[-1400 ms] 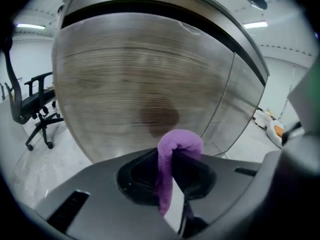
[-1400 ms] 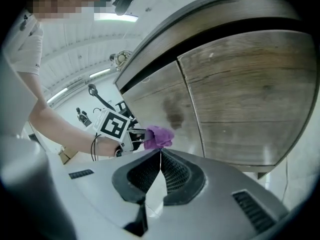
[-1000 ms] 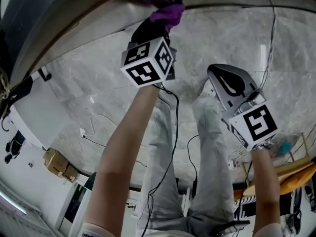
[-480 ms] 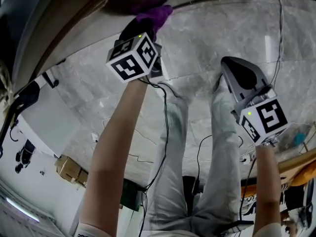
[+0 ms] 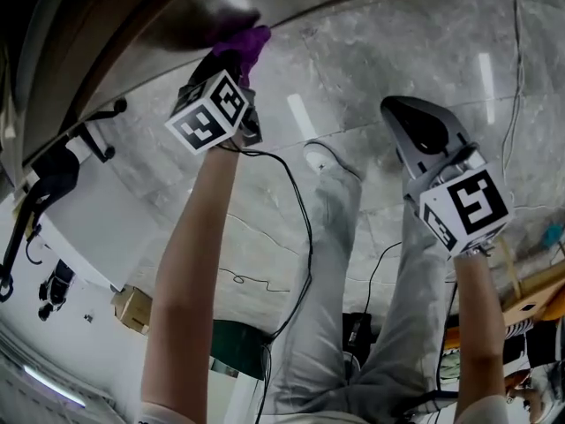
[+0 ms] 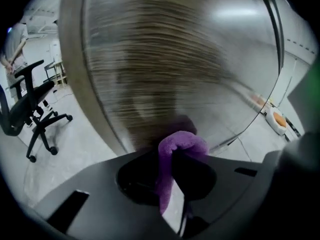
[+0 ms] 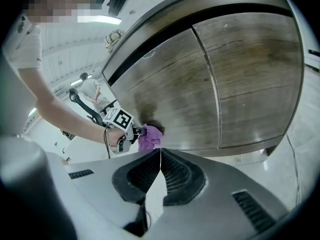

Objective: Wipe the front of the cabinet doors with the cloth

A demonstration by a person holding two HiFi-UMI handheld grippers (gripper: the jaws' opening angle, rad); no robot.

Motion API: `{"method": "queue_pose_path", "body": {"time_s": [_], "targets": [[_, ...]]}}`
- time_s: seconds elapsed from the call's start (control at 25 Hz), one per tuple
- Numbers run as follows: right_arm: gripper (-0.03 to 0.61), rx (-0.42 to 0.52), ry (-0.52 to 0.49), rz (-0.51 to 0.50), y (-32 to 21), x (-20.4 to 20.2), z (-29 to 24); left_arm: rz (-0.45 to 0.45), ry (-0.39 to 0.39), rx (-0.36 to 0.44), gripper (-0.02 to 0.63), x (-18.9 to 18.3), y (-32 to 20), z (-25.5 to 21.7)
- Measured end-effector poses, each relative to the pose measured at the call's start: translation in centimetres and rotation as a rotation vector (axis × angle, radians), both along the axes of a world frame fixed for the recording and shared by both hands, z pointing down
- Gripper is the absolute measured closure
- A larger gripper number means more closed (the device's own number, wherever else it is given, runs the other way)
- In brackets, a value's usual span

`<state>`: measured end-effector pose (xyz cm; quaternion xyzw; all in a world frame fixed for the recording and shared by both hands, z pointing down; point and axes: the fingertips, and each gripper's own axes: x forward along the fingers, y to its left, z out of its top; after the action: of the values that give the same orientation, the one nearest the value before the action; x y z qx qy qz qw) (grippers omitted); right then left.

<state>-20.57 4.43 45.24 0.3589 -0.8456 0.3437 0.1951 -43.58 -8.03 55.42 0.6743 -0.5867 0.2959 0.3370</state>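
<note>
Purple cloth is being pinched between the jaws of the left gripper. Its bunched end is sticking out past the jaw tips and pressing against the wooden cabinet door. A loose strip of it is hanging back between the jaws. The contact spot is sitting low on the cabinet's left-hand door, near that door's outer edge and just above the cabinet's bottom rail.

The right gripper is hanging well back from the cabinet with its jaws pressed together and nothing between them. It is facing the doors without touching them.

Most of the cabinet front is lying above the cloth and to its right: the rest of the left door, then the vertical seam, then the second door beyond it. Judging from this, the wiping is looking only partly done. The next stroke is likely calling for the left arm, the nearer one, to carry the cloth across toward the seam while pressing it against the wood.
</note>
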Motion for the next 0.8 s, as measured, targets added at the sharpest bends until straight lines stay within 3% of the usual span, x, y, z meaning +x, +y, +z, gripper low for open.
{"method": "queue_pose_path", "body": {"time_s": [0.24, 0.44, 0.6, 0.8], "targets": [[0.551, -0.001, -0.009, -0.022, 0.3, -1.6, 0.2, -0.122, -0.050, -0.011, 0.555, -6.0, 1.1, 1.1], [0.551, -0.009, -0.020, -0.024, 0.4, 0.3, 0.1, -0.220, -0.125, -0.019, 0.555, -7.3, 2.6, 0.4], [0.551, -0.021, -0.023, -0.047, 0.3, 3.0, -0.4, -0.165, -0.145, -0.050, 0.555, -3.4, 3.9, 0.6], [0.551, -0.044, -0.022, -0.068, 0.6, 7.4, 0.1, -0.062, -0.133, -0.081, 0.555, 5.8, 4.4, 2.7]]}}
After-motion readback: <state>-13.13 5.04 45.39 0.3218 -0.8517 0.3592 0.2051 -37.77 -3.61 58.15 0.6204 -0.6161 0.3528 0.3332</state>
